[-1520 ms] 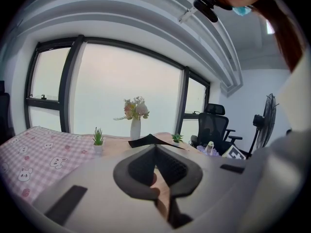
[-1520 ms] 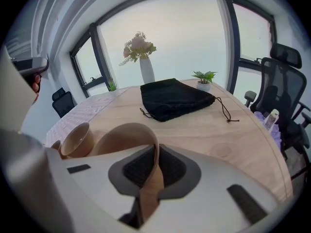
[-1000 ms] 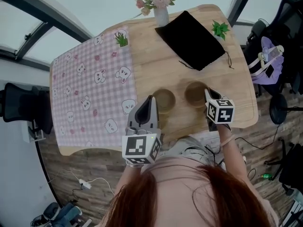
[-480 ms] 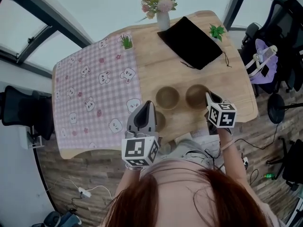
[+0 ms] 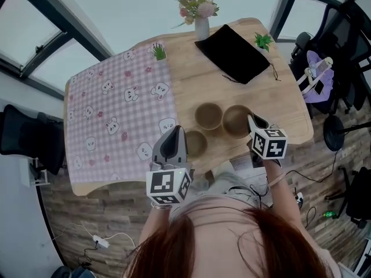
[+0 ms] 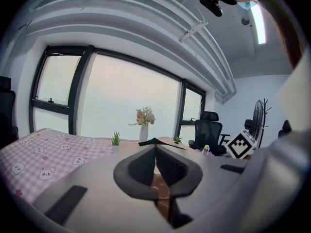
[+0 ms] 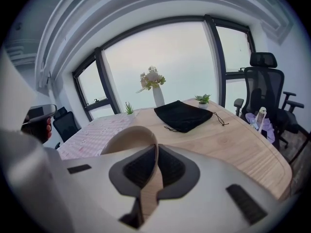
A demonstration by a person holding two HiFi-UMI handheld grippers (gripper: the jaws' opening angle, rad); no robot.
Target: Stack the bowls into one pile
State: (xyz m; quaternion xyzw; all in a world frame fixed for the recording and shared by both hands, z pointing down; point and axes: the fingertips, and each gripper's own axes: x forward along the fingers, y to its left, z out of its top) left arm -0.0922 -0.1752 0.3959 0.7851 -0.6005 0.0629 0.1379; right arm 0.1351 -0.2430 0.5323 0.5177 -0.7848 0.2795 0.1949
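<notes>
Three brown wooden bowls sit near the front edge of the wooden table. In the head view my left gripper is shut on the rim of the nearest bowl. A strip of that rim shows between its pads in the left gripper view. My right gripper is shut on the rim of the right bowl, whose curved wall rises between the pads in the right gripper view. The middle bowl stands free, right beside the right bowl.
A black drawstring pouch lies at the back of the table. A vase of flowers and two small green plants stand along the far edge. A pink checked cloth covers the left half. Office chairs stand around.
The right bowl has moved left with my right gripper and now sits against the middle bowl. The near bowl has come into view beside my left gripper.
</notes>
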